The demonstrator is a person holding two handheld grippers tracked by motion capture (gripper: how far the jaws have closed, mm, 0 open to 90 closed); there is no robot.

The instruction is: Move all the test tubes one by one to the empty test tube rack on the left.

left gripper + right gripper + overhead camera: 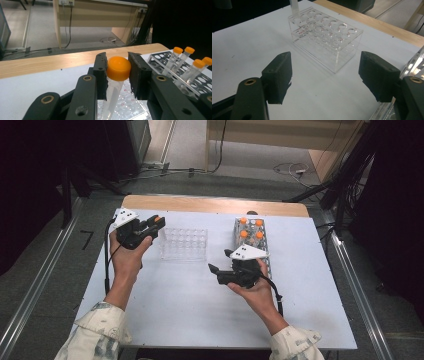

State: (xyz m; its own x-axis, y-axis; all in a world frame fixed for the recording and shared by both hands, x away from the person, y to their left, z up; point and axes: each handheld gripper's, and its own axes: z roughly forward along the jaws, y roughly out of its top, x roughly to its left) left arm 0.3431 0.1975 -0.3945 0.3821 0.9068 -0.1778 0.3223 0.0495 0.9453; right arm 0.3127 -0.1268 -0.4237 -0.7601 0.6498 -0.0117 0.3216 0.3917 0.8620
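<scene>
My left gripper [156, 226] is shut on an orange-capped clear tube [118, 68], held by its cap just left of and above the clear plastic rack [184, 243]. In the left gripper view the tube's body slants down toward that rack [125, 105]. The tube's lower end [294, 7] shows above the rack's [327, 35] far corner in the right gripper view. My right gripper [214, 270] stands open near the table's middle, nothing between its jaws, pointing at the clear rack. Behind it a grey metal rack [267, 257] holds several orange-capped tubes [251, 227].
The white table top [180, 305] has a wooden strip [215, 204] along its far edge. Cables [292, 169] lie on the floor beyond. The grey rack [160, 60] with its tubes [186, 53] stands to the right in the left gripper view.
</scene>
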